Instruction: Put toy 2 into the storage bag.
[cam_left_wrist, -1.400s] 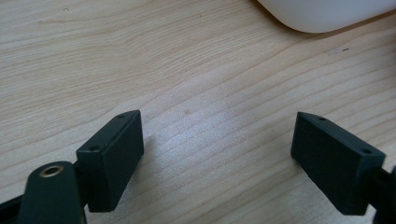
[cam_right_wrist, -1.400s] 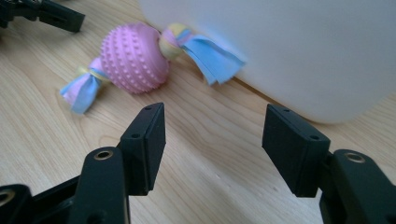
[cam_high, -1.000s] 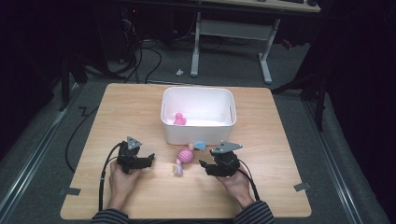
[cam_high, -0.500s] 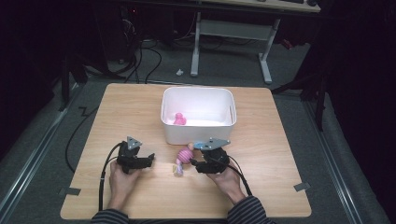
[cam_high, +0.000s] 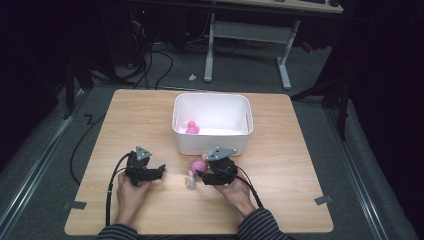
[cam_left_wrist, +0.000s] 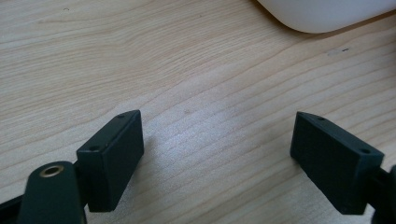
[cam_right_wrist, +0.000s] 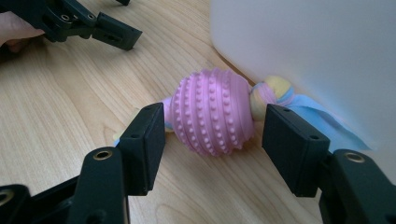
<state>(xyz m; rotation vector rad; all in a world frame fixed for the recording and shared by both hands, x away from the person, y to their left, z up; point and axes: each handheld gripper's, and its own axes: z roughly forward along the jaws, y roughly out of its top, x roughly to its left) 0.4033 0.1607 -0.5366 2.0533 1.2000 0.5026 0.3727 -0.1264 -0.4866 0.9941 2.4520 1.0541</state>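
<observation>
1. Right gripper (cam_right_wrist: 212, 140), black two-jaw tool in the person's right hand (cam_high: 235, 192), sits low over the light wooden table (cam_high: 300, 165), just in front of the white rectangular plastic bin (cam_high: 212, 142)
2. Its jaws stand either side of the pink knobbly rubber ball toy (cam_right_wrist: 212, 112) w/ knotted pastel rope thru it; the toy lies on the table close against the bin's front wall
3. Jaws have just been opening a little: in the right gripper view the ball is between them, left pad at or very near the ball's side, right pad by the yellow-pink rope knot (cam_right_wrist: 271, 93) w/ a slim gap. No firm squeeze visible, so not gripping
4. Rope's blue frayed end (cam_right_wrist: 317, 116) lies flat btwn right jaw & bin wall; the other end sticks out behind the left jaw
5. Left gripper (cam_left_wrist: 217, 149), same black tool in the left hand (cam_high: 131, 192), rests on the table well to the left of the toy, jaws wide apart, bare wood btwn them
6. Small pink item (cam_high: 192, 128) lies inside the bin by its left wall; too small to tell what
</observation>
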